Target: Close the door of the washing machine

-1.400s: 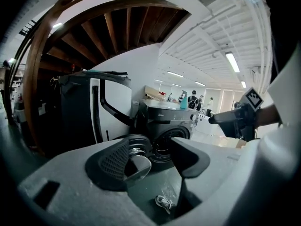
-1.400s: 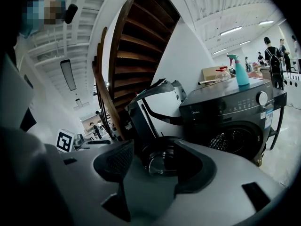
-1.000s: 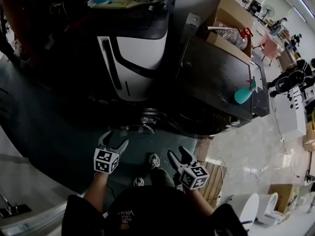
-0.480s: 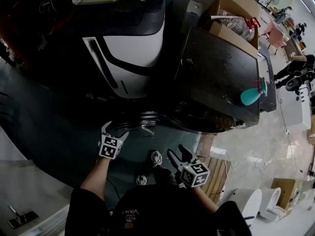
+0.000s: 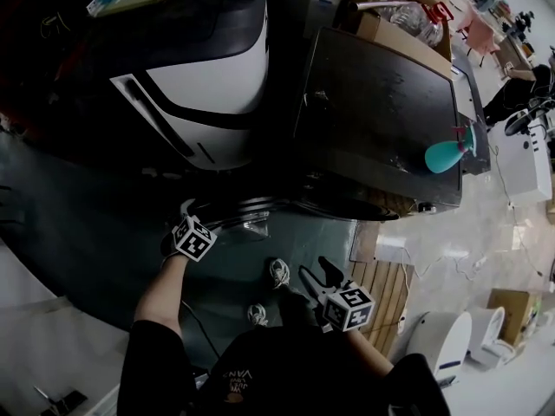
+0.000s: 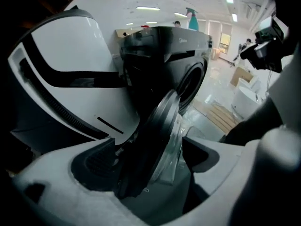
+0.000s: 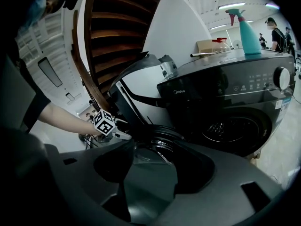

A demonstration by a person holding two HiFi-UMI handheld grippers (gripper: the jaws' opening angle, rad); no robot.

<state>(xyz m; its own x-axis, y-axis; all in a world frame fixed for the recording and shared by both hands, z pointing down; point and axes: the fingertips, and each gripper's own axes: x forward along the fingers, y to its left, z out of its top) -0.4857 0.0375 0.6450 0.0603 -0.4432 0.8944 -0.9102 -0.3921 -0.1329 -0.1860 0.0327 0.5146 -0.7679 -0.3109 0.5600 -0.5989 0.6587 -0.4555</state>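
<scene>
A dark front-loading washing machine (image 5: pixel 381 120) stands with its round glass door (image 5: pixel 251 211) swung open low at its front left. My left gripper (image 5: pixel 206 215) straddles the door's rim. In the left gripper view the door (image 6: pixel 155 135) runs edge-on between the jaws of the left gripper (image 6: pixel 150 164), which are opening; the right pad stands apart from the rim. The drum opening (image 6: pixel 190 84) shows behind. My right gripper (image 5: pixel 317 273) hovers open nearer my body, holding nothing. In the right gripper view, the right gripper (image 7: pixel 148 168) looks at the door (image 7: pixel 160 145) and the left gripper (image 7: pixel 117 128).
A white and black appliance (image 5: pixel 208 102) stands left of the washer. A teal spray bottle (image 5: pixel 447 154) and a cardboard box (image 5: pixel 390 7) sit on the washer's top. A wooden pallet (image 5: pixel 381 284) lies on the floor at right. My shoes (image 5: pixel 277 273) are below the door.
My left gripper has moved forward and down onto the door's rim, rolling as it went, and its jaws have widened. The right gripper has sunk a little.
</scene>
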